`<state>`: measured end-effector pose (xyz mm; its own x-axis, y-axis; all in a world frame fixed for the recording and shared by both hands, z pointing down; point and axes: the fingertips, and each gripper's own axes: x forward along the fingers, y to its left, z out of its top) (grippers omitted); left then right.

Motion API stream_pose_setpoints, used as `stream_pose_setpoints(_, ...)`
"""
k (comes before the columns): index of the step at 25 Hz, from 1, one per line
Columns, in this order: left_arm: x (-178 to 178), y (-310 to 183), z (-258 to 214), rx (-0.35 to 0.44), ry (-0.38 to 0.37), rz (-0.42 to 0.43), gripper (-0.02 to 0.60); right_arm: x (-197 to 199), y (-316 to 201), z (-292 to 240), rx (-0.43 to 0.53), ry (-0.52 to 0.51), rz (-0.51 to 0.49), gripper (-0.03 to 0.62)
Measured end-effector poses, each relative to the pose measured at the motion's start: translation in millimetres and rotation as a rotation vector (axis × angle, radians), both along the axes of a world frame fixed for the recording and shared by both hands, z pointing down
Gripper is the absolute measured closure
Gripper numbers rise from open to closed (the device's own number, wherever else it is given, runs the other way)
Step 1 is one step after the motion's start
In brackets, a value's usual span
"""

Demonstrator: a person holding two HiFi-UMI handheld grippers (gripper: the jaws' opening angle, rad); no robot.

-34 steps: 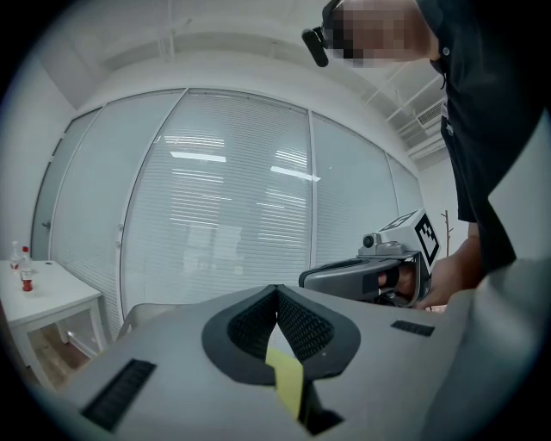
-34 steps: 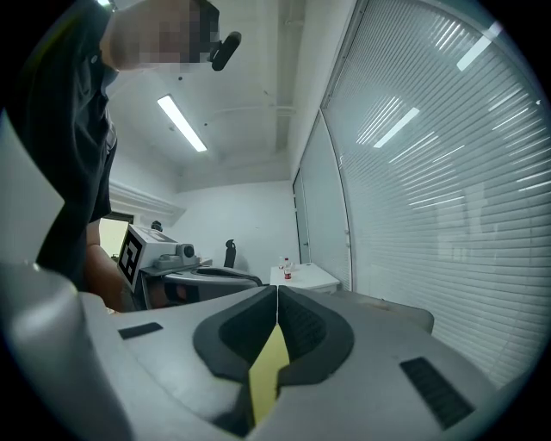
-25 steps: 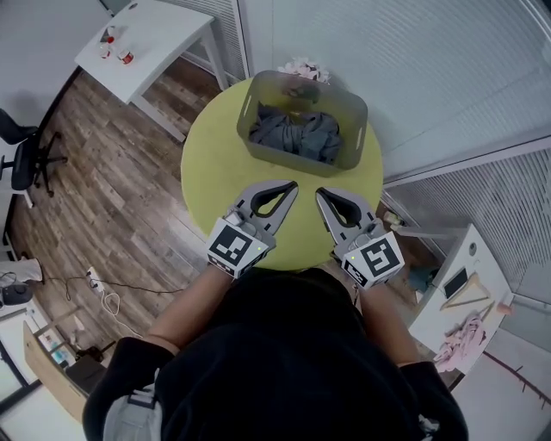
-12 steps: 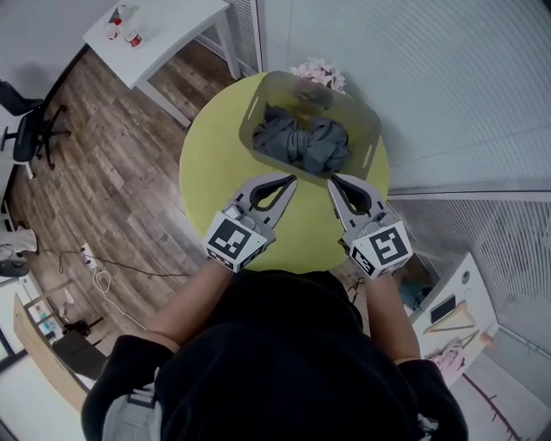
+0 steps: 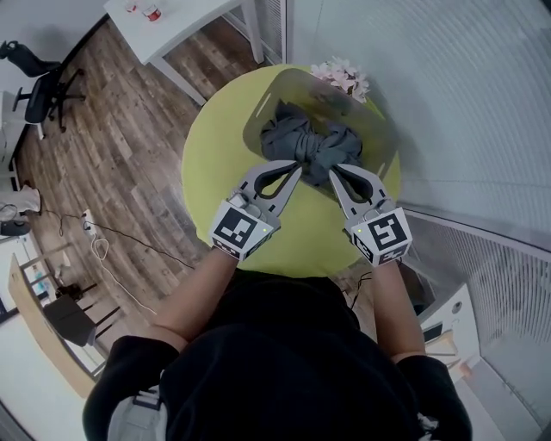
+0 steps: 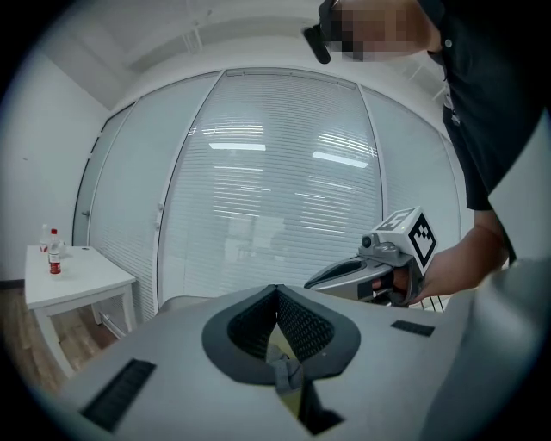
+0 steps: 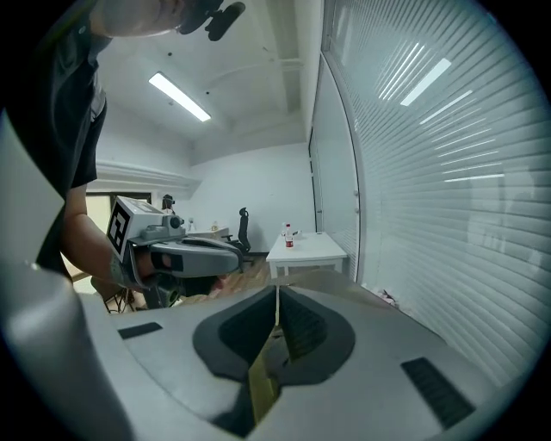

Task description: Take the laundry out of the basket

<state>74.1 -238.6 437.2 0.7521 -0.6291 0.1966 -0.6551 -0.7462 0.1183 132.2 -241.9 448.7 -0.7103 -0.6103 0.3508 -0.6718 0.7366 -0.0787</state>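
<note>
I hold my left hand-held gripper (image 5: pixel 294 169) and my right hand-held gripper (image 5: pixel 337 173) side by side over the round yellow-green tabletop (image 5: pixel 215 168), both pointing away from me toward the grey basket (image 5: pixel 256 121). The left gripper view shows that gripper's dark ribbed pads (image 6: pixel 297 326) meeting at the tip, with nothing between them. The right gripper view shows the same for the other: its jaws are pressed together and empty, with only a strip of the yellow tabletop visible through the gap lower down.

The laundry (image 5: pixel 312 142), a bunched heap of dark grey cloth, lies inside the basket, which stands on the far part of the tabletop. Both gripper tips sit at the near edge of the basket, just beside the cloth. From the head view I cannot tell whether either tip touches it.

A bunch of pale pink flowers (image 5: pixel 341 76) lies at the far rim of the basket. Off to my left on the wooden floor (image 5: pixel 112 172) stands a small white table (image 5: pixel 185 26) with red-labelled bottles (image 5: pixel 152 11) on it, and a black office chair (image 5: pixel 39 93) stands farther out. White blinds (image 5: pixel 456 103) line the wall behind the basket.
</note>
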Motion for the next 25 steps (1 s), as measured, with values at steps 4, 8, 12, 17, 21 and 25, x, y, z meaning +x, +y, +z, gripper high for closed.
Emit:
stream_pose_setpoints(4,0,-17,9,0.010,-0.007,-0.023,0.573,2,-17,17,-0.023,0.034,-0.025,0.568)
stream_pose_setpoints(8,-1,-31,14,0.017,0.015,-0.044,0.572,0,-30,33,-0.052,0.092,-0.068,0.568)
stream_pose_setpoints(12,-1,-44,18,0.029,0.002,-0.049,0.572,-1,-43,52,-0.086,0.155,-0.107,0.566)
stream_pose_setpoints(17,3,-60,20,0.046,0.010,-0.060,0.572,-2,-56,75,-0.114,0.249,-0.156,0.566)
stream_pose_setpoints(21,9,-75,21,0.073,-0.003,-0.054,0.573,-3,-64,93,-0.111,0.361,-0.215,0.566)
stream_pose_setpoints(25,13,-93,23,0.093,-0.008,-0.045,0.573,-7,-71,115,-0.171,0.424,-0.283,0.555)
